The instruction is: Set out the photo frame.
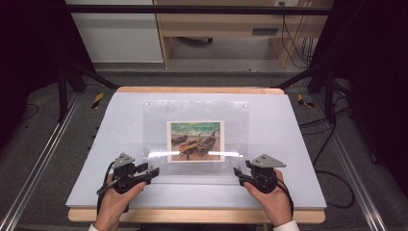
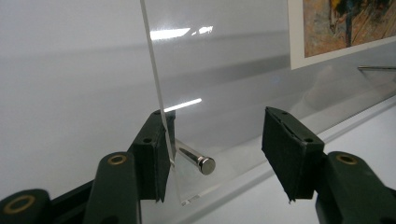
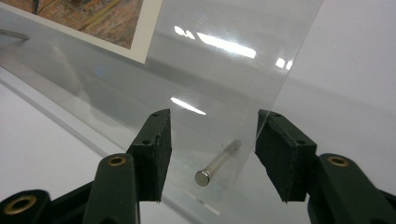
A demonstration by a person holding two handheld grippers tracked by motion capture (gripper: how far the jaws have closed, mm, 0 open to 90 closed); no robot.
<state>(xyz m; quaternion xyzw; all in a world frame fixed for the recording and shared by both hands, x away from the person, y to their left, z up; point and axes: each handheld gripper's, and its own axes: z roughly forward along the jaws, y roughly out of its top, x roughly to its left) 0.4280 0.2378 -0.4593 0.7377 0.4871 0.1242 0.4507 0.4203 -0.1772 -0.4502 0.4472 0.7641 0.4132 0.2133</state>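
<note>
Both grippers straddle the near-corner standoff pins of the clear acrylic sheet (image 1: 195, 139), jaws spread, nothing pinched.

Left gripper (image 1: 146, 172) and right gripper (image 1: 239, 172) sit off-centre; left pin (image 2: 196, 160) or right pin (image 3: 217, 163) could slip out, skewing the print (image 1: 195, 140) mid-table.

picture (image 1: 195, 140): lying mid-table (image 1: 293, 192), under the clear sheet (image 1: 159, 115)
left gripper (image 1: 153, 172): sitting at sheet's near-left corner
right gripper (image 1: 236, 172): sitting at near-right corner
</note>
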